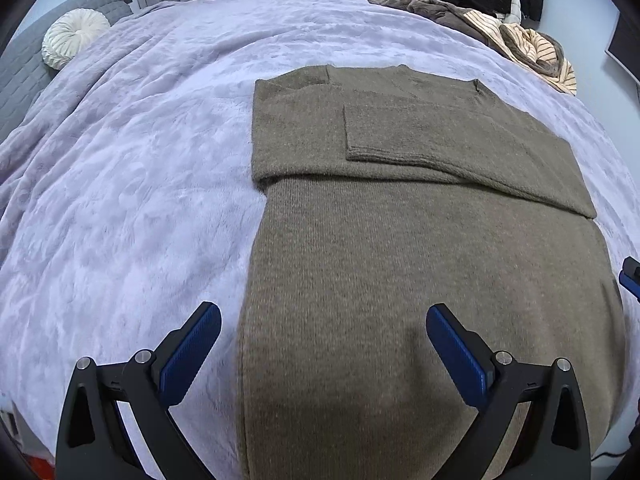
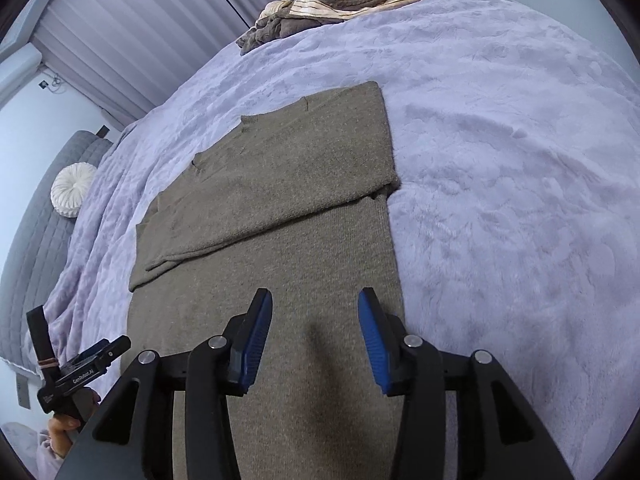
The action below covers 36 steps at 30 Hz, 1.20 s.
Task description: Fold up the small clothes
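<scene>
My left claw [image 1: 323, 340] is wide open and holds nothing; its blue pads [image 1: 191, 354] sit on each side of the near left edge of the brown knitted sweater [image 1: 420, 240]. My right claw [image 2: 315, 334] is open too and empty, just over the near part of the same sweater. The sweater lies flat on the fluffy pale purple blanket [image 1: 132, 184], with its sleeves folded across the top. A heap of striped and brown clothes [image 1: 488, 28] sits far back. A round white pillow [image 1: 74, 38] rests by the grey headboard [image 1: 24, 68].

Bare blanket [image 1: 132, 184] flanks the sweater [image 1: 400, 264]; clothes pile [image 1: 500, 36] crowds the far corner.
</scene>
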Tool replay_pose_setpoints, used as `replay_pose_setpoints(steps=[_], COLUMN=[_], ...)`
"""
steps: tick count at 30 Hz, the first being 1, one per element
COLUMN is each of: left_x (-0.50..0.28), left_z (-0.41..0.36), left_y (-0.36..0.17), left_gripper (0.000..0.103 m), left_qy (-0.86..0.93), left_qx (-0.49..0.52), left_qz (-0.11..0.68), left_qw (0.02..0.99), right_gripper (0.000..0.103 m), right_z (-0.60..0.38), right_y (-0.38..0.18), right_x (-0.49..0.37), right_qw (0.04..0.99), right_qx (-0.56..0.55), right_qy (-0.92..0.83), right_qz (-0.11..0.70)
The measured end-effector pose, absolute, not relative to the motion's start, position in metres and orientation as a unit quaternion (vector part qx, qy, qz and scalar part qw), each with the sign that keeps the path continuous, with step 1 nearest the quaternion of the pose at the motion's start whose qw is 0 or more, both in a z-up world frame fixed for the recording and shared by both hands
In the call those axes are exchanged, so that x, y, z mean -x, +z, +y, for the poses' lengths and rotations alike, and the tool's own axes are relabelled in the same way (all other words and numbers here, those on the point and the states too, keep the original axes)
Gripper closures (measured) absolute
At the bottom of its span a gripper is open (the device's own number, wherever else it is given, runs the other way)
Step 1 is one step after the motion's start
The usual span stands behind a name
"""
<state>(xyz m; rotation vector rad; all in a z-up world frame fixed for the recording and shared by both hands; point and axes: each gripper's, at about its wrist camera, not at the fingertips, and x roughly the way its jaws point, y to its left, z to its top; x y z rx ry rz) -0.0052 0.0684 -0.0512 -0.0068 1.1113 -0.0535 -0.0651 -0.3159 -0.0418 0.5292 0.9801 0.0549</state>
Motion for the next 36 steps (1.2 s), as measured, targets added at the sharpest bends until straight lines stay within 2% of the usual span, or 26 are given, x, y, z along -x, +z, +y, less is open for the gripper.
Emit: replay_pose_setpoints(steps=[10,20,36], left_x=[0.068,0.108,0.123], left_z=[0.084,0.100,0.105], left_y=[-0.057,-0.081,-0.085], left_gripper=[0.000,0.000,0.000], left_qy=[-0.021,-0.007,-0.026], left_qx=[0.012,0.048,0.056], left_qz=[0.531,0.550,0.549], left_qw=[0.847,0.834,0.834], right_gripper=[0.055,0.055,0.052], right_z=[-0.301,-0.293,-0.301], right_y=[-0.043,-0.069,-0.078], right_x=[0.120,0.162,0.173], right_qw=[0.847,0.842,0.841], right_qx=[-0.262,-0.283,-0.318], right_qy=[0.035,0.028,0.045], right_qz=[0.462,0.459,0.436])
